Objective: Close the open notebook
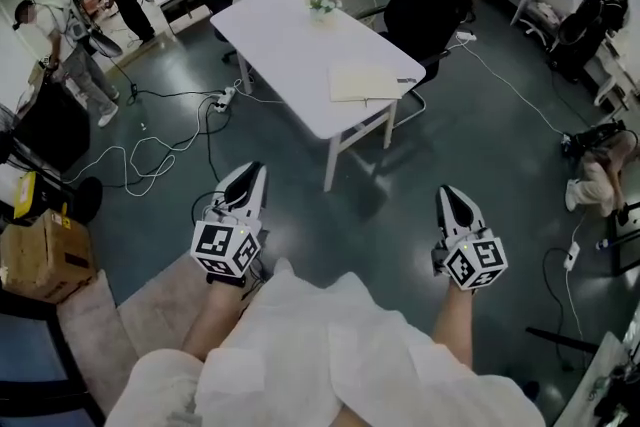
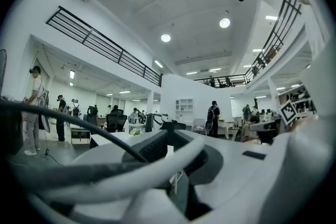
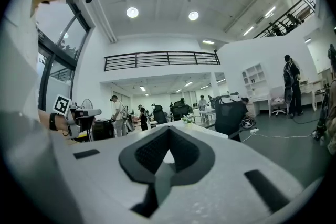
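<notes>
A cream notebook (image 1: 365, 82) lies flat on the white table (image 1: 290, 45), near its front right corner, with a small dark thing at its right edge. Both grippers are held low in front of the person's lap, well short of the table and level. The left gripper (image 1: 255, 173) has its jaws together with nothing between them, and the left gripper view shows its tips (image 2: 169, 124) meeting. The right gripper (image 1: 449, 194) is shut and empty too, its dark pads closed (image 3: 169, 128) with the table's edge beyond them.
A small vase of flowers (image 1: 320, 3) stands at the table's far end. A black office chair (image 1: 425, 5) sits at the table's right side. Cables (image 1: 150, 155) trail over the grey floor on the left, by a cardboard box (image 1: 40, 255). People stand at the far left.
</notes>
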